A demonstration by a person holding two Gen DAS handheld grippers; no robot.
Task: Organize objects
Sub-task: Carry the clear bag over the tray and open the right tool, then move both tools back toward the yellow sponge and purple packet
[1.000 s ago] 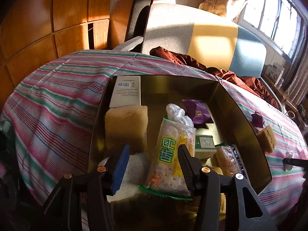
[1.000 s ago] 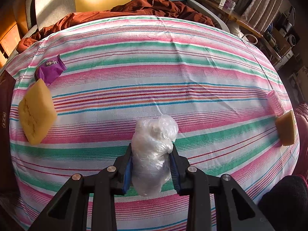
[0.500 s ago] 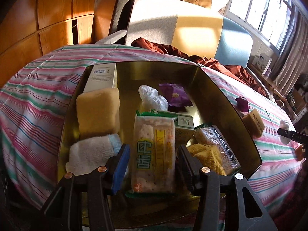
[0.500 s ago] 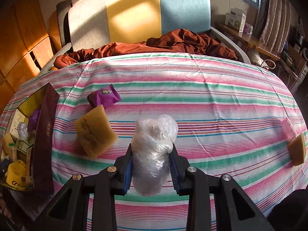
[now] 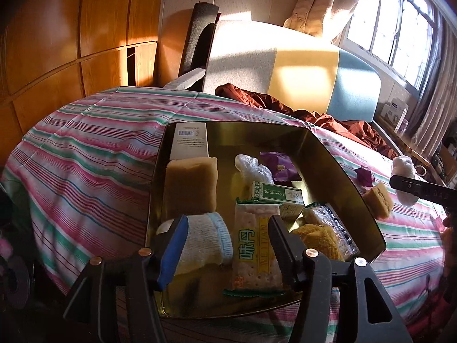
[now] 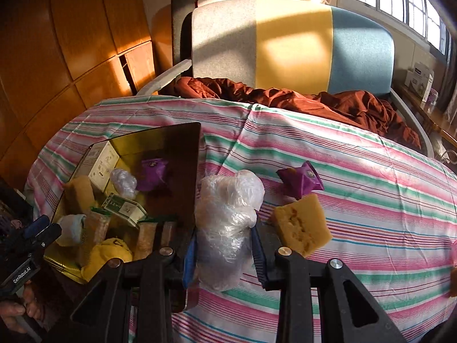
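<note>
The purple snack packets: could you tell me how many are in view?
2: one purple packet lies inside the gold box; another purple packet lies on the striped cloth beside it. Others may be buried.

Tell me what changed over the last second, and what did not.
The right tool, clamped on the plastic bag, swung over to the gold box. The left tool has just been opening around the cracker packet, now resting in the box. Loose sponge unmoved.

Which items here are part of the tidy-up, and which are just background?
Job:
- gold-lined metal box
- crumpled clear plastic bag in right hand-held gripper
- yellow sponge block on the cloth
- purple snack packet
- cracker packet

Background:
- striped tablecloth
- rust-brown blanket
- colour-block chair
</note>
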